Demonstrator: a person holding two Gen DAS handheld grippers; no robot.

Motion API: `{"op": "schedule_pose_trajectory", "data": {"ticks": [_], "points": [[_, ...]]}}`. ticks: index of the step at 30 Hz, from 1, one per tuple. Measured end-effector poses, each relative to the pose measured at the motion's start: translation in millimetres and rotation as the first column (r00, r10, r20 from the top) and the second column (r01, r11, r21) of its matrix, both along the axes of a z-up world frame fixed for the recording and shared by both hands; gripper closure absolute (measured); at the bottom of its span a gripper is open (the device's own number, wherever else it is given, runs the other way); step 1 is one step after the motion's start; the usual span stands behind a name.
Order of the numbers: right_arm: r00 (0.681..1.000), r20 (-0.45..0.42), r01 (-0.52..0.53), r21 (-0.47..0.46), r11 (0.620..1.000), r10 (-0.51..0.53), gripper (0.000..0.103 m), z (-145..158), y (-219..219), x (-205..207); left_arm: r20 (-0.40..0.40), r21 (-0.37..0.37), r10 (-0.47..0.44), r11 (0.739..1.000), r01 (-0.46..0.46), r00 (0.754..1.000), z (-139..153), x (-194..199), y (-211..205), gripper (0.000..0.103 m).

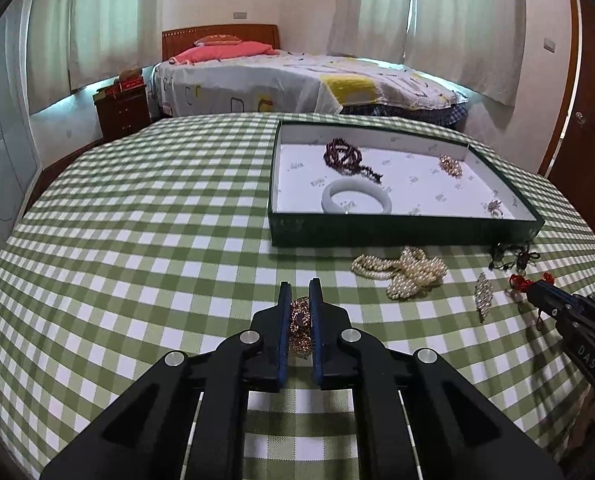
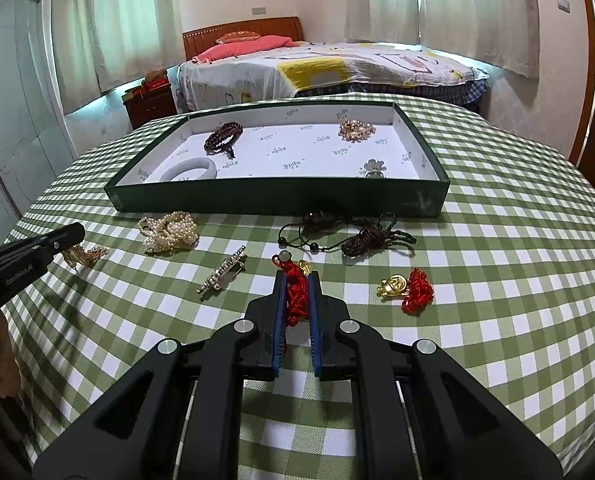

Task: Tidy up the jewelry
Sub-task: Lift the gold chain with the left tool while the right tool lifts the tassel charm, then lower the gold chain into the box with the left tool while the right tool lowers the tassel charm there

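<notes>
Left gripper (image 1: 300,292) clamps gold chain (image 1: 300,326); right gripper (image 2: 296,282) clamps red cord (image 2: 296,294).

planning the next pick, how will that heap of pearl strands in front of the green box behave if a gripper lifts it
The pearl strands lie in a loose tangled heap, so they will probably sag and dangle, not lift stiffly. The smooth round beads may slip between the pads. A grip on one strand might drag the others along.
</notes>
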State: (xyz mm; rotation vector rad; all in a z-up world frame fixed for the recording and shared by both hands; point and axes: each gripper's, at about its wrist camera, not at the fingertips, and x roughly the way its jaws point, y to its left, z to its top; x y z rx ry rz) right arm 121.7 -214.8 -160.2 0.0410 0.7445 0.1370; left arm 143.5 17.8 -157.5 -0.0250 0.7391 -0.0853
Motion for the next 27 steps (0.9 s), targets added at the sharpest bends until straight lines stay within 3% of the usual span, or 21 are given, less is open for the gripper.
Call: {"op": "schedule_pose_trajectory", "data": {"ticks": [12, 27], "points": [[0.999, 0.051, -0.002, 0.013, 1.000, 0.002, 0.092, 19.3, -0.5, -6.1, 0.059, -0.022, -0.004, 1.000, 0.005, 0.998, 24.7, -5.3, -3.2, 0.094], [0.984, 0.177, -0.015, 0.048, 0.999, 0.006, 0.092, 79.3, 0.2, 1.8, 0.190, -0.067, -0.045, 0.996, 0.058, 0.981, 83.5, -0.5, -16.5, 0.094]]}}
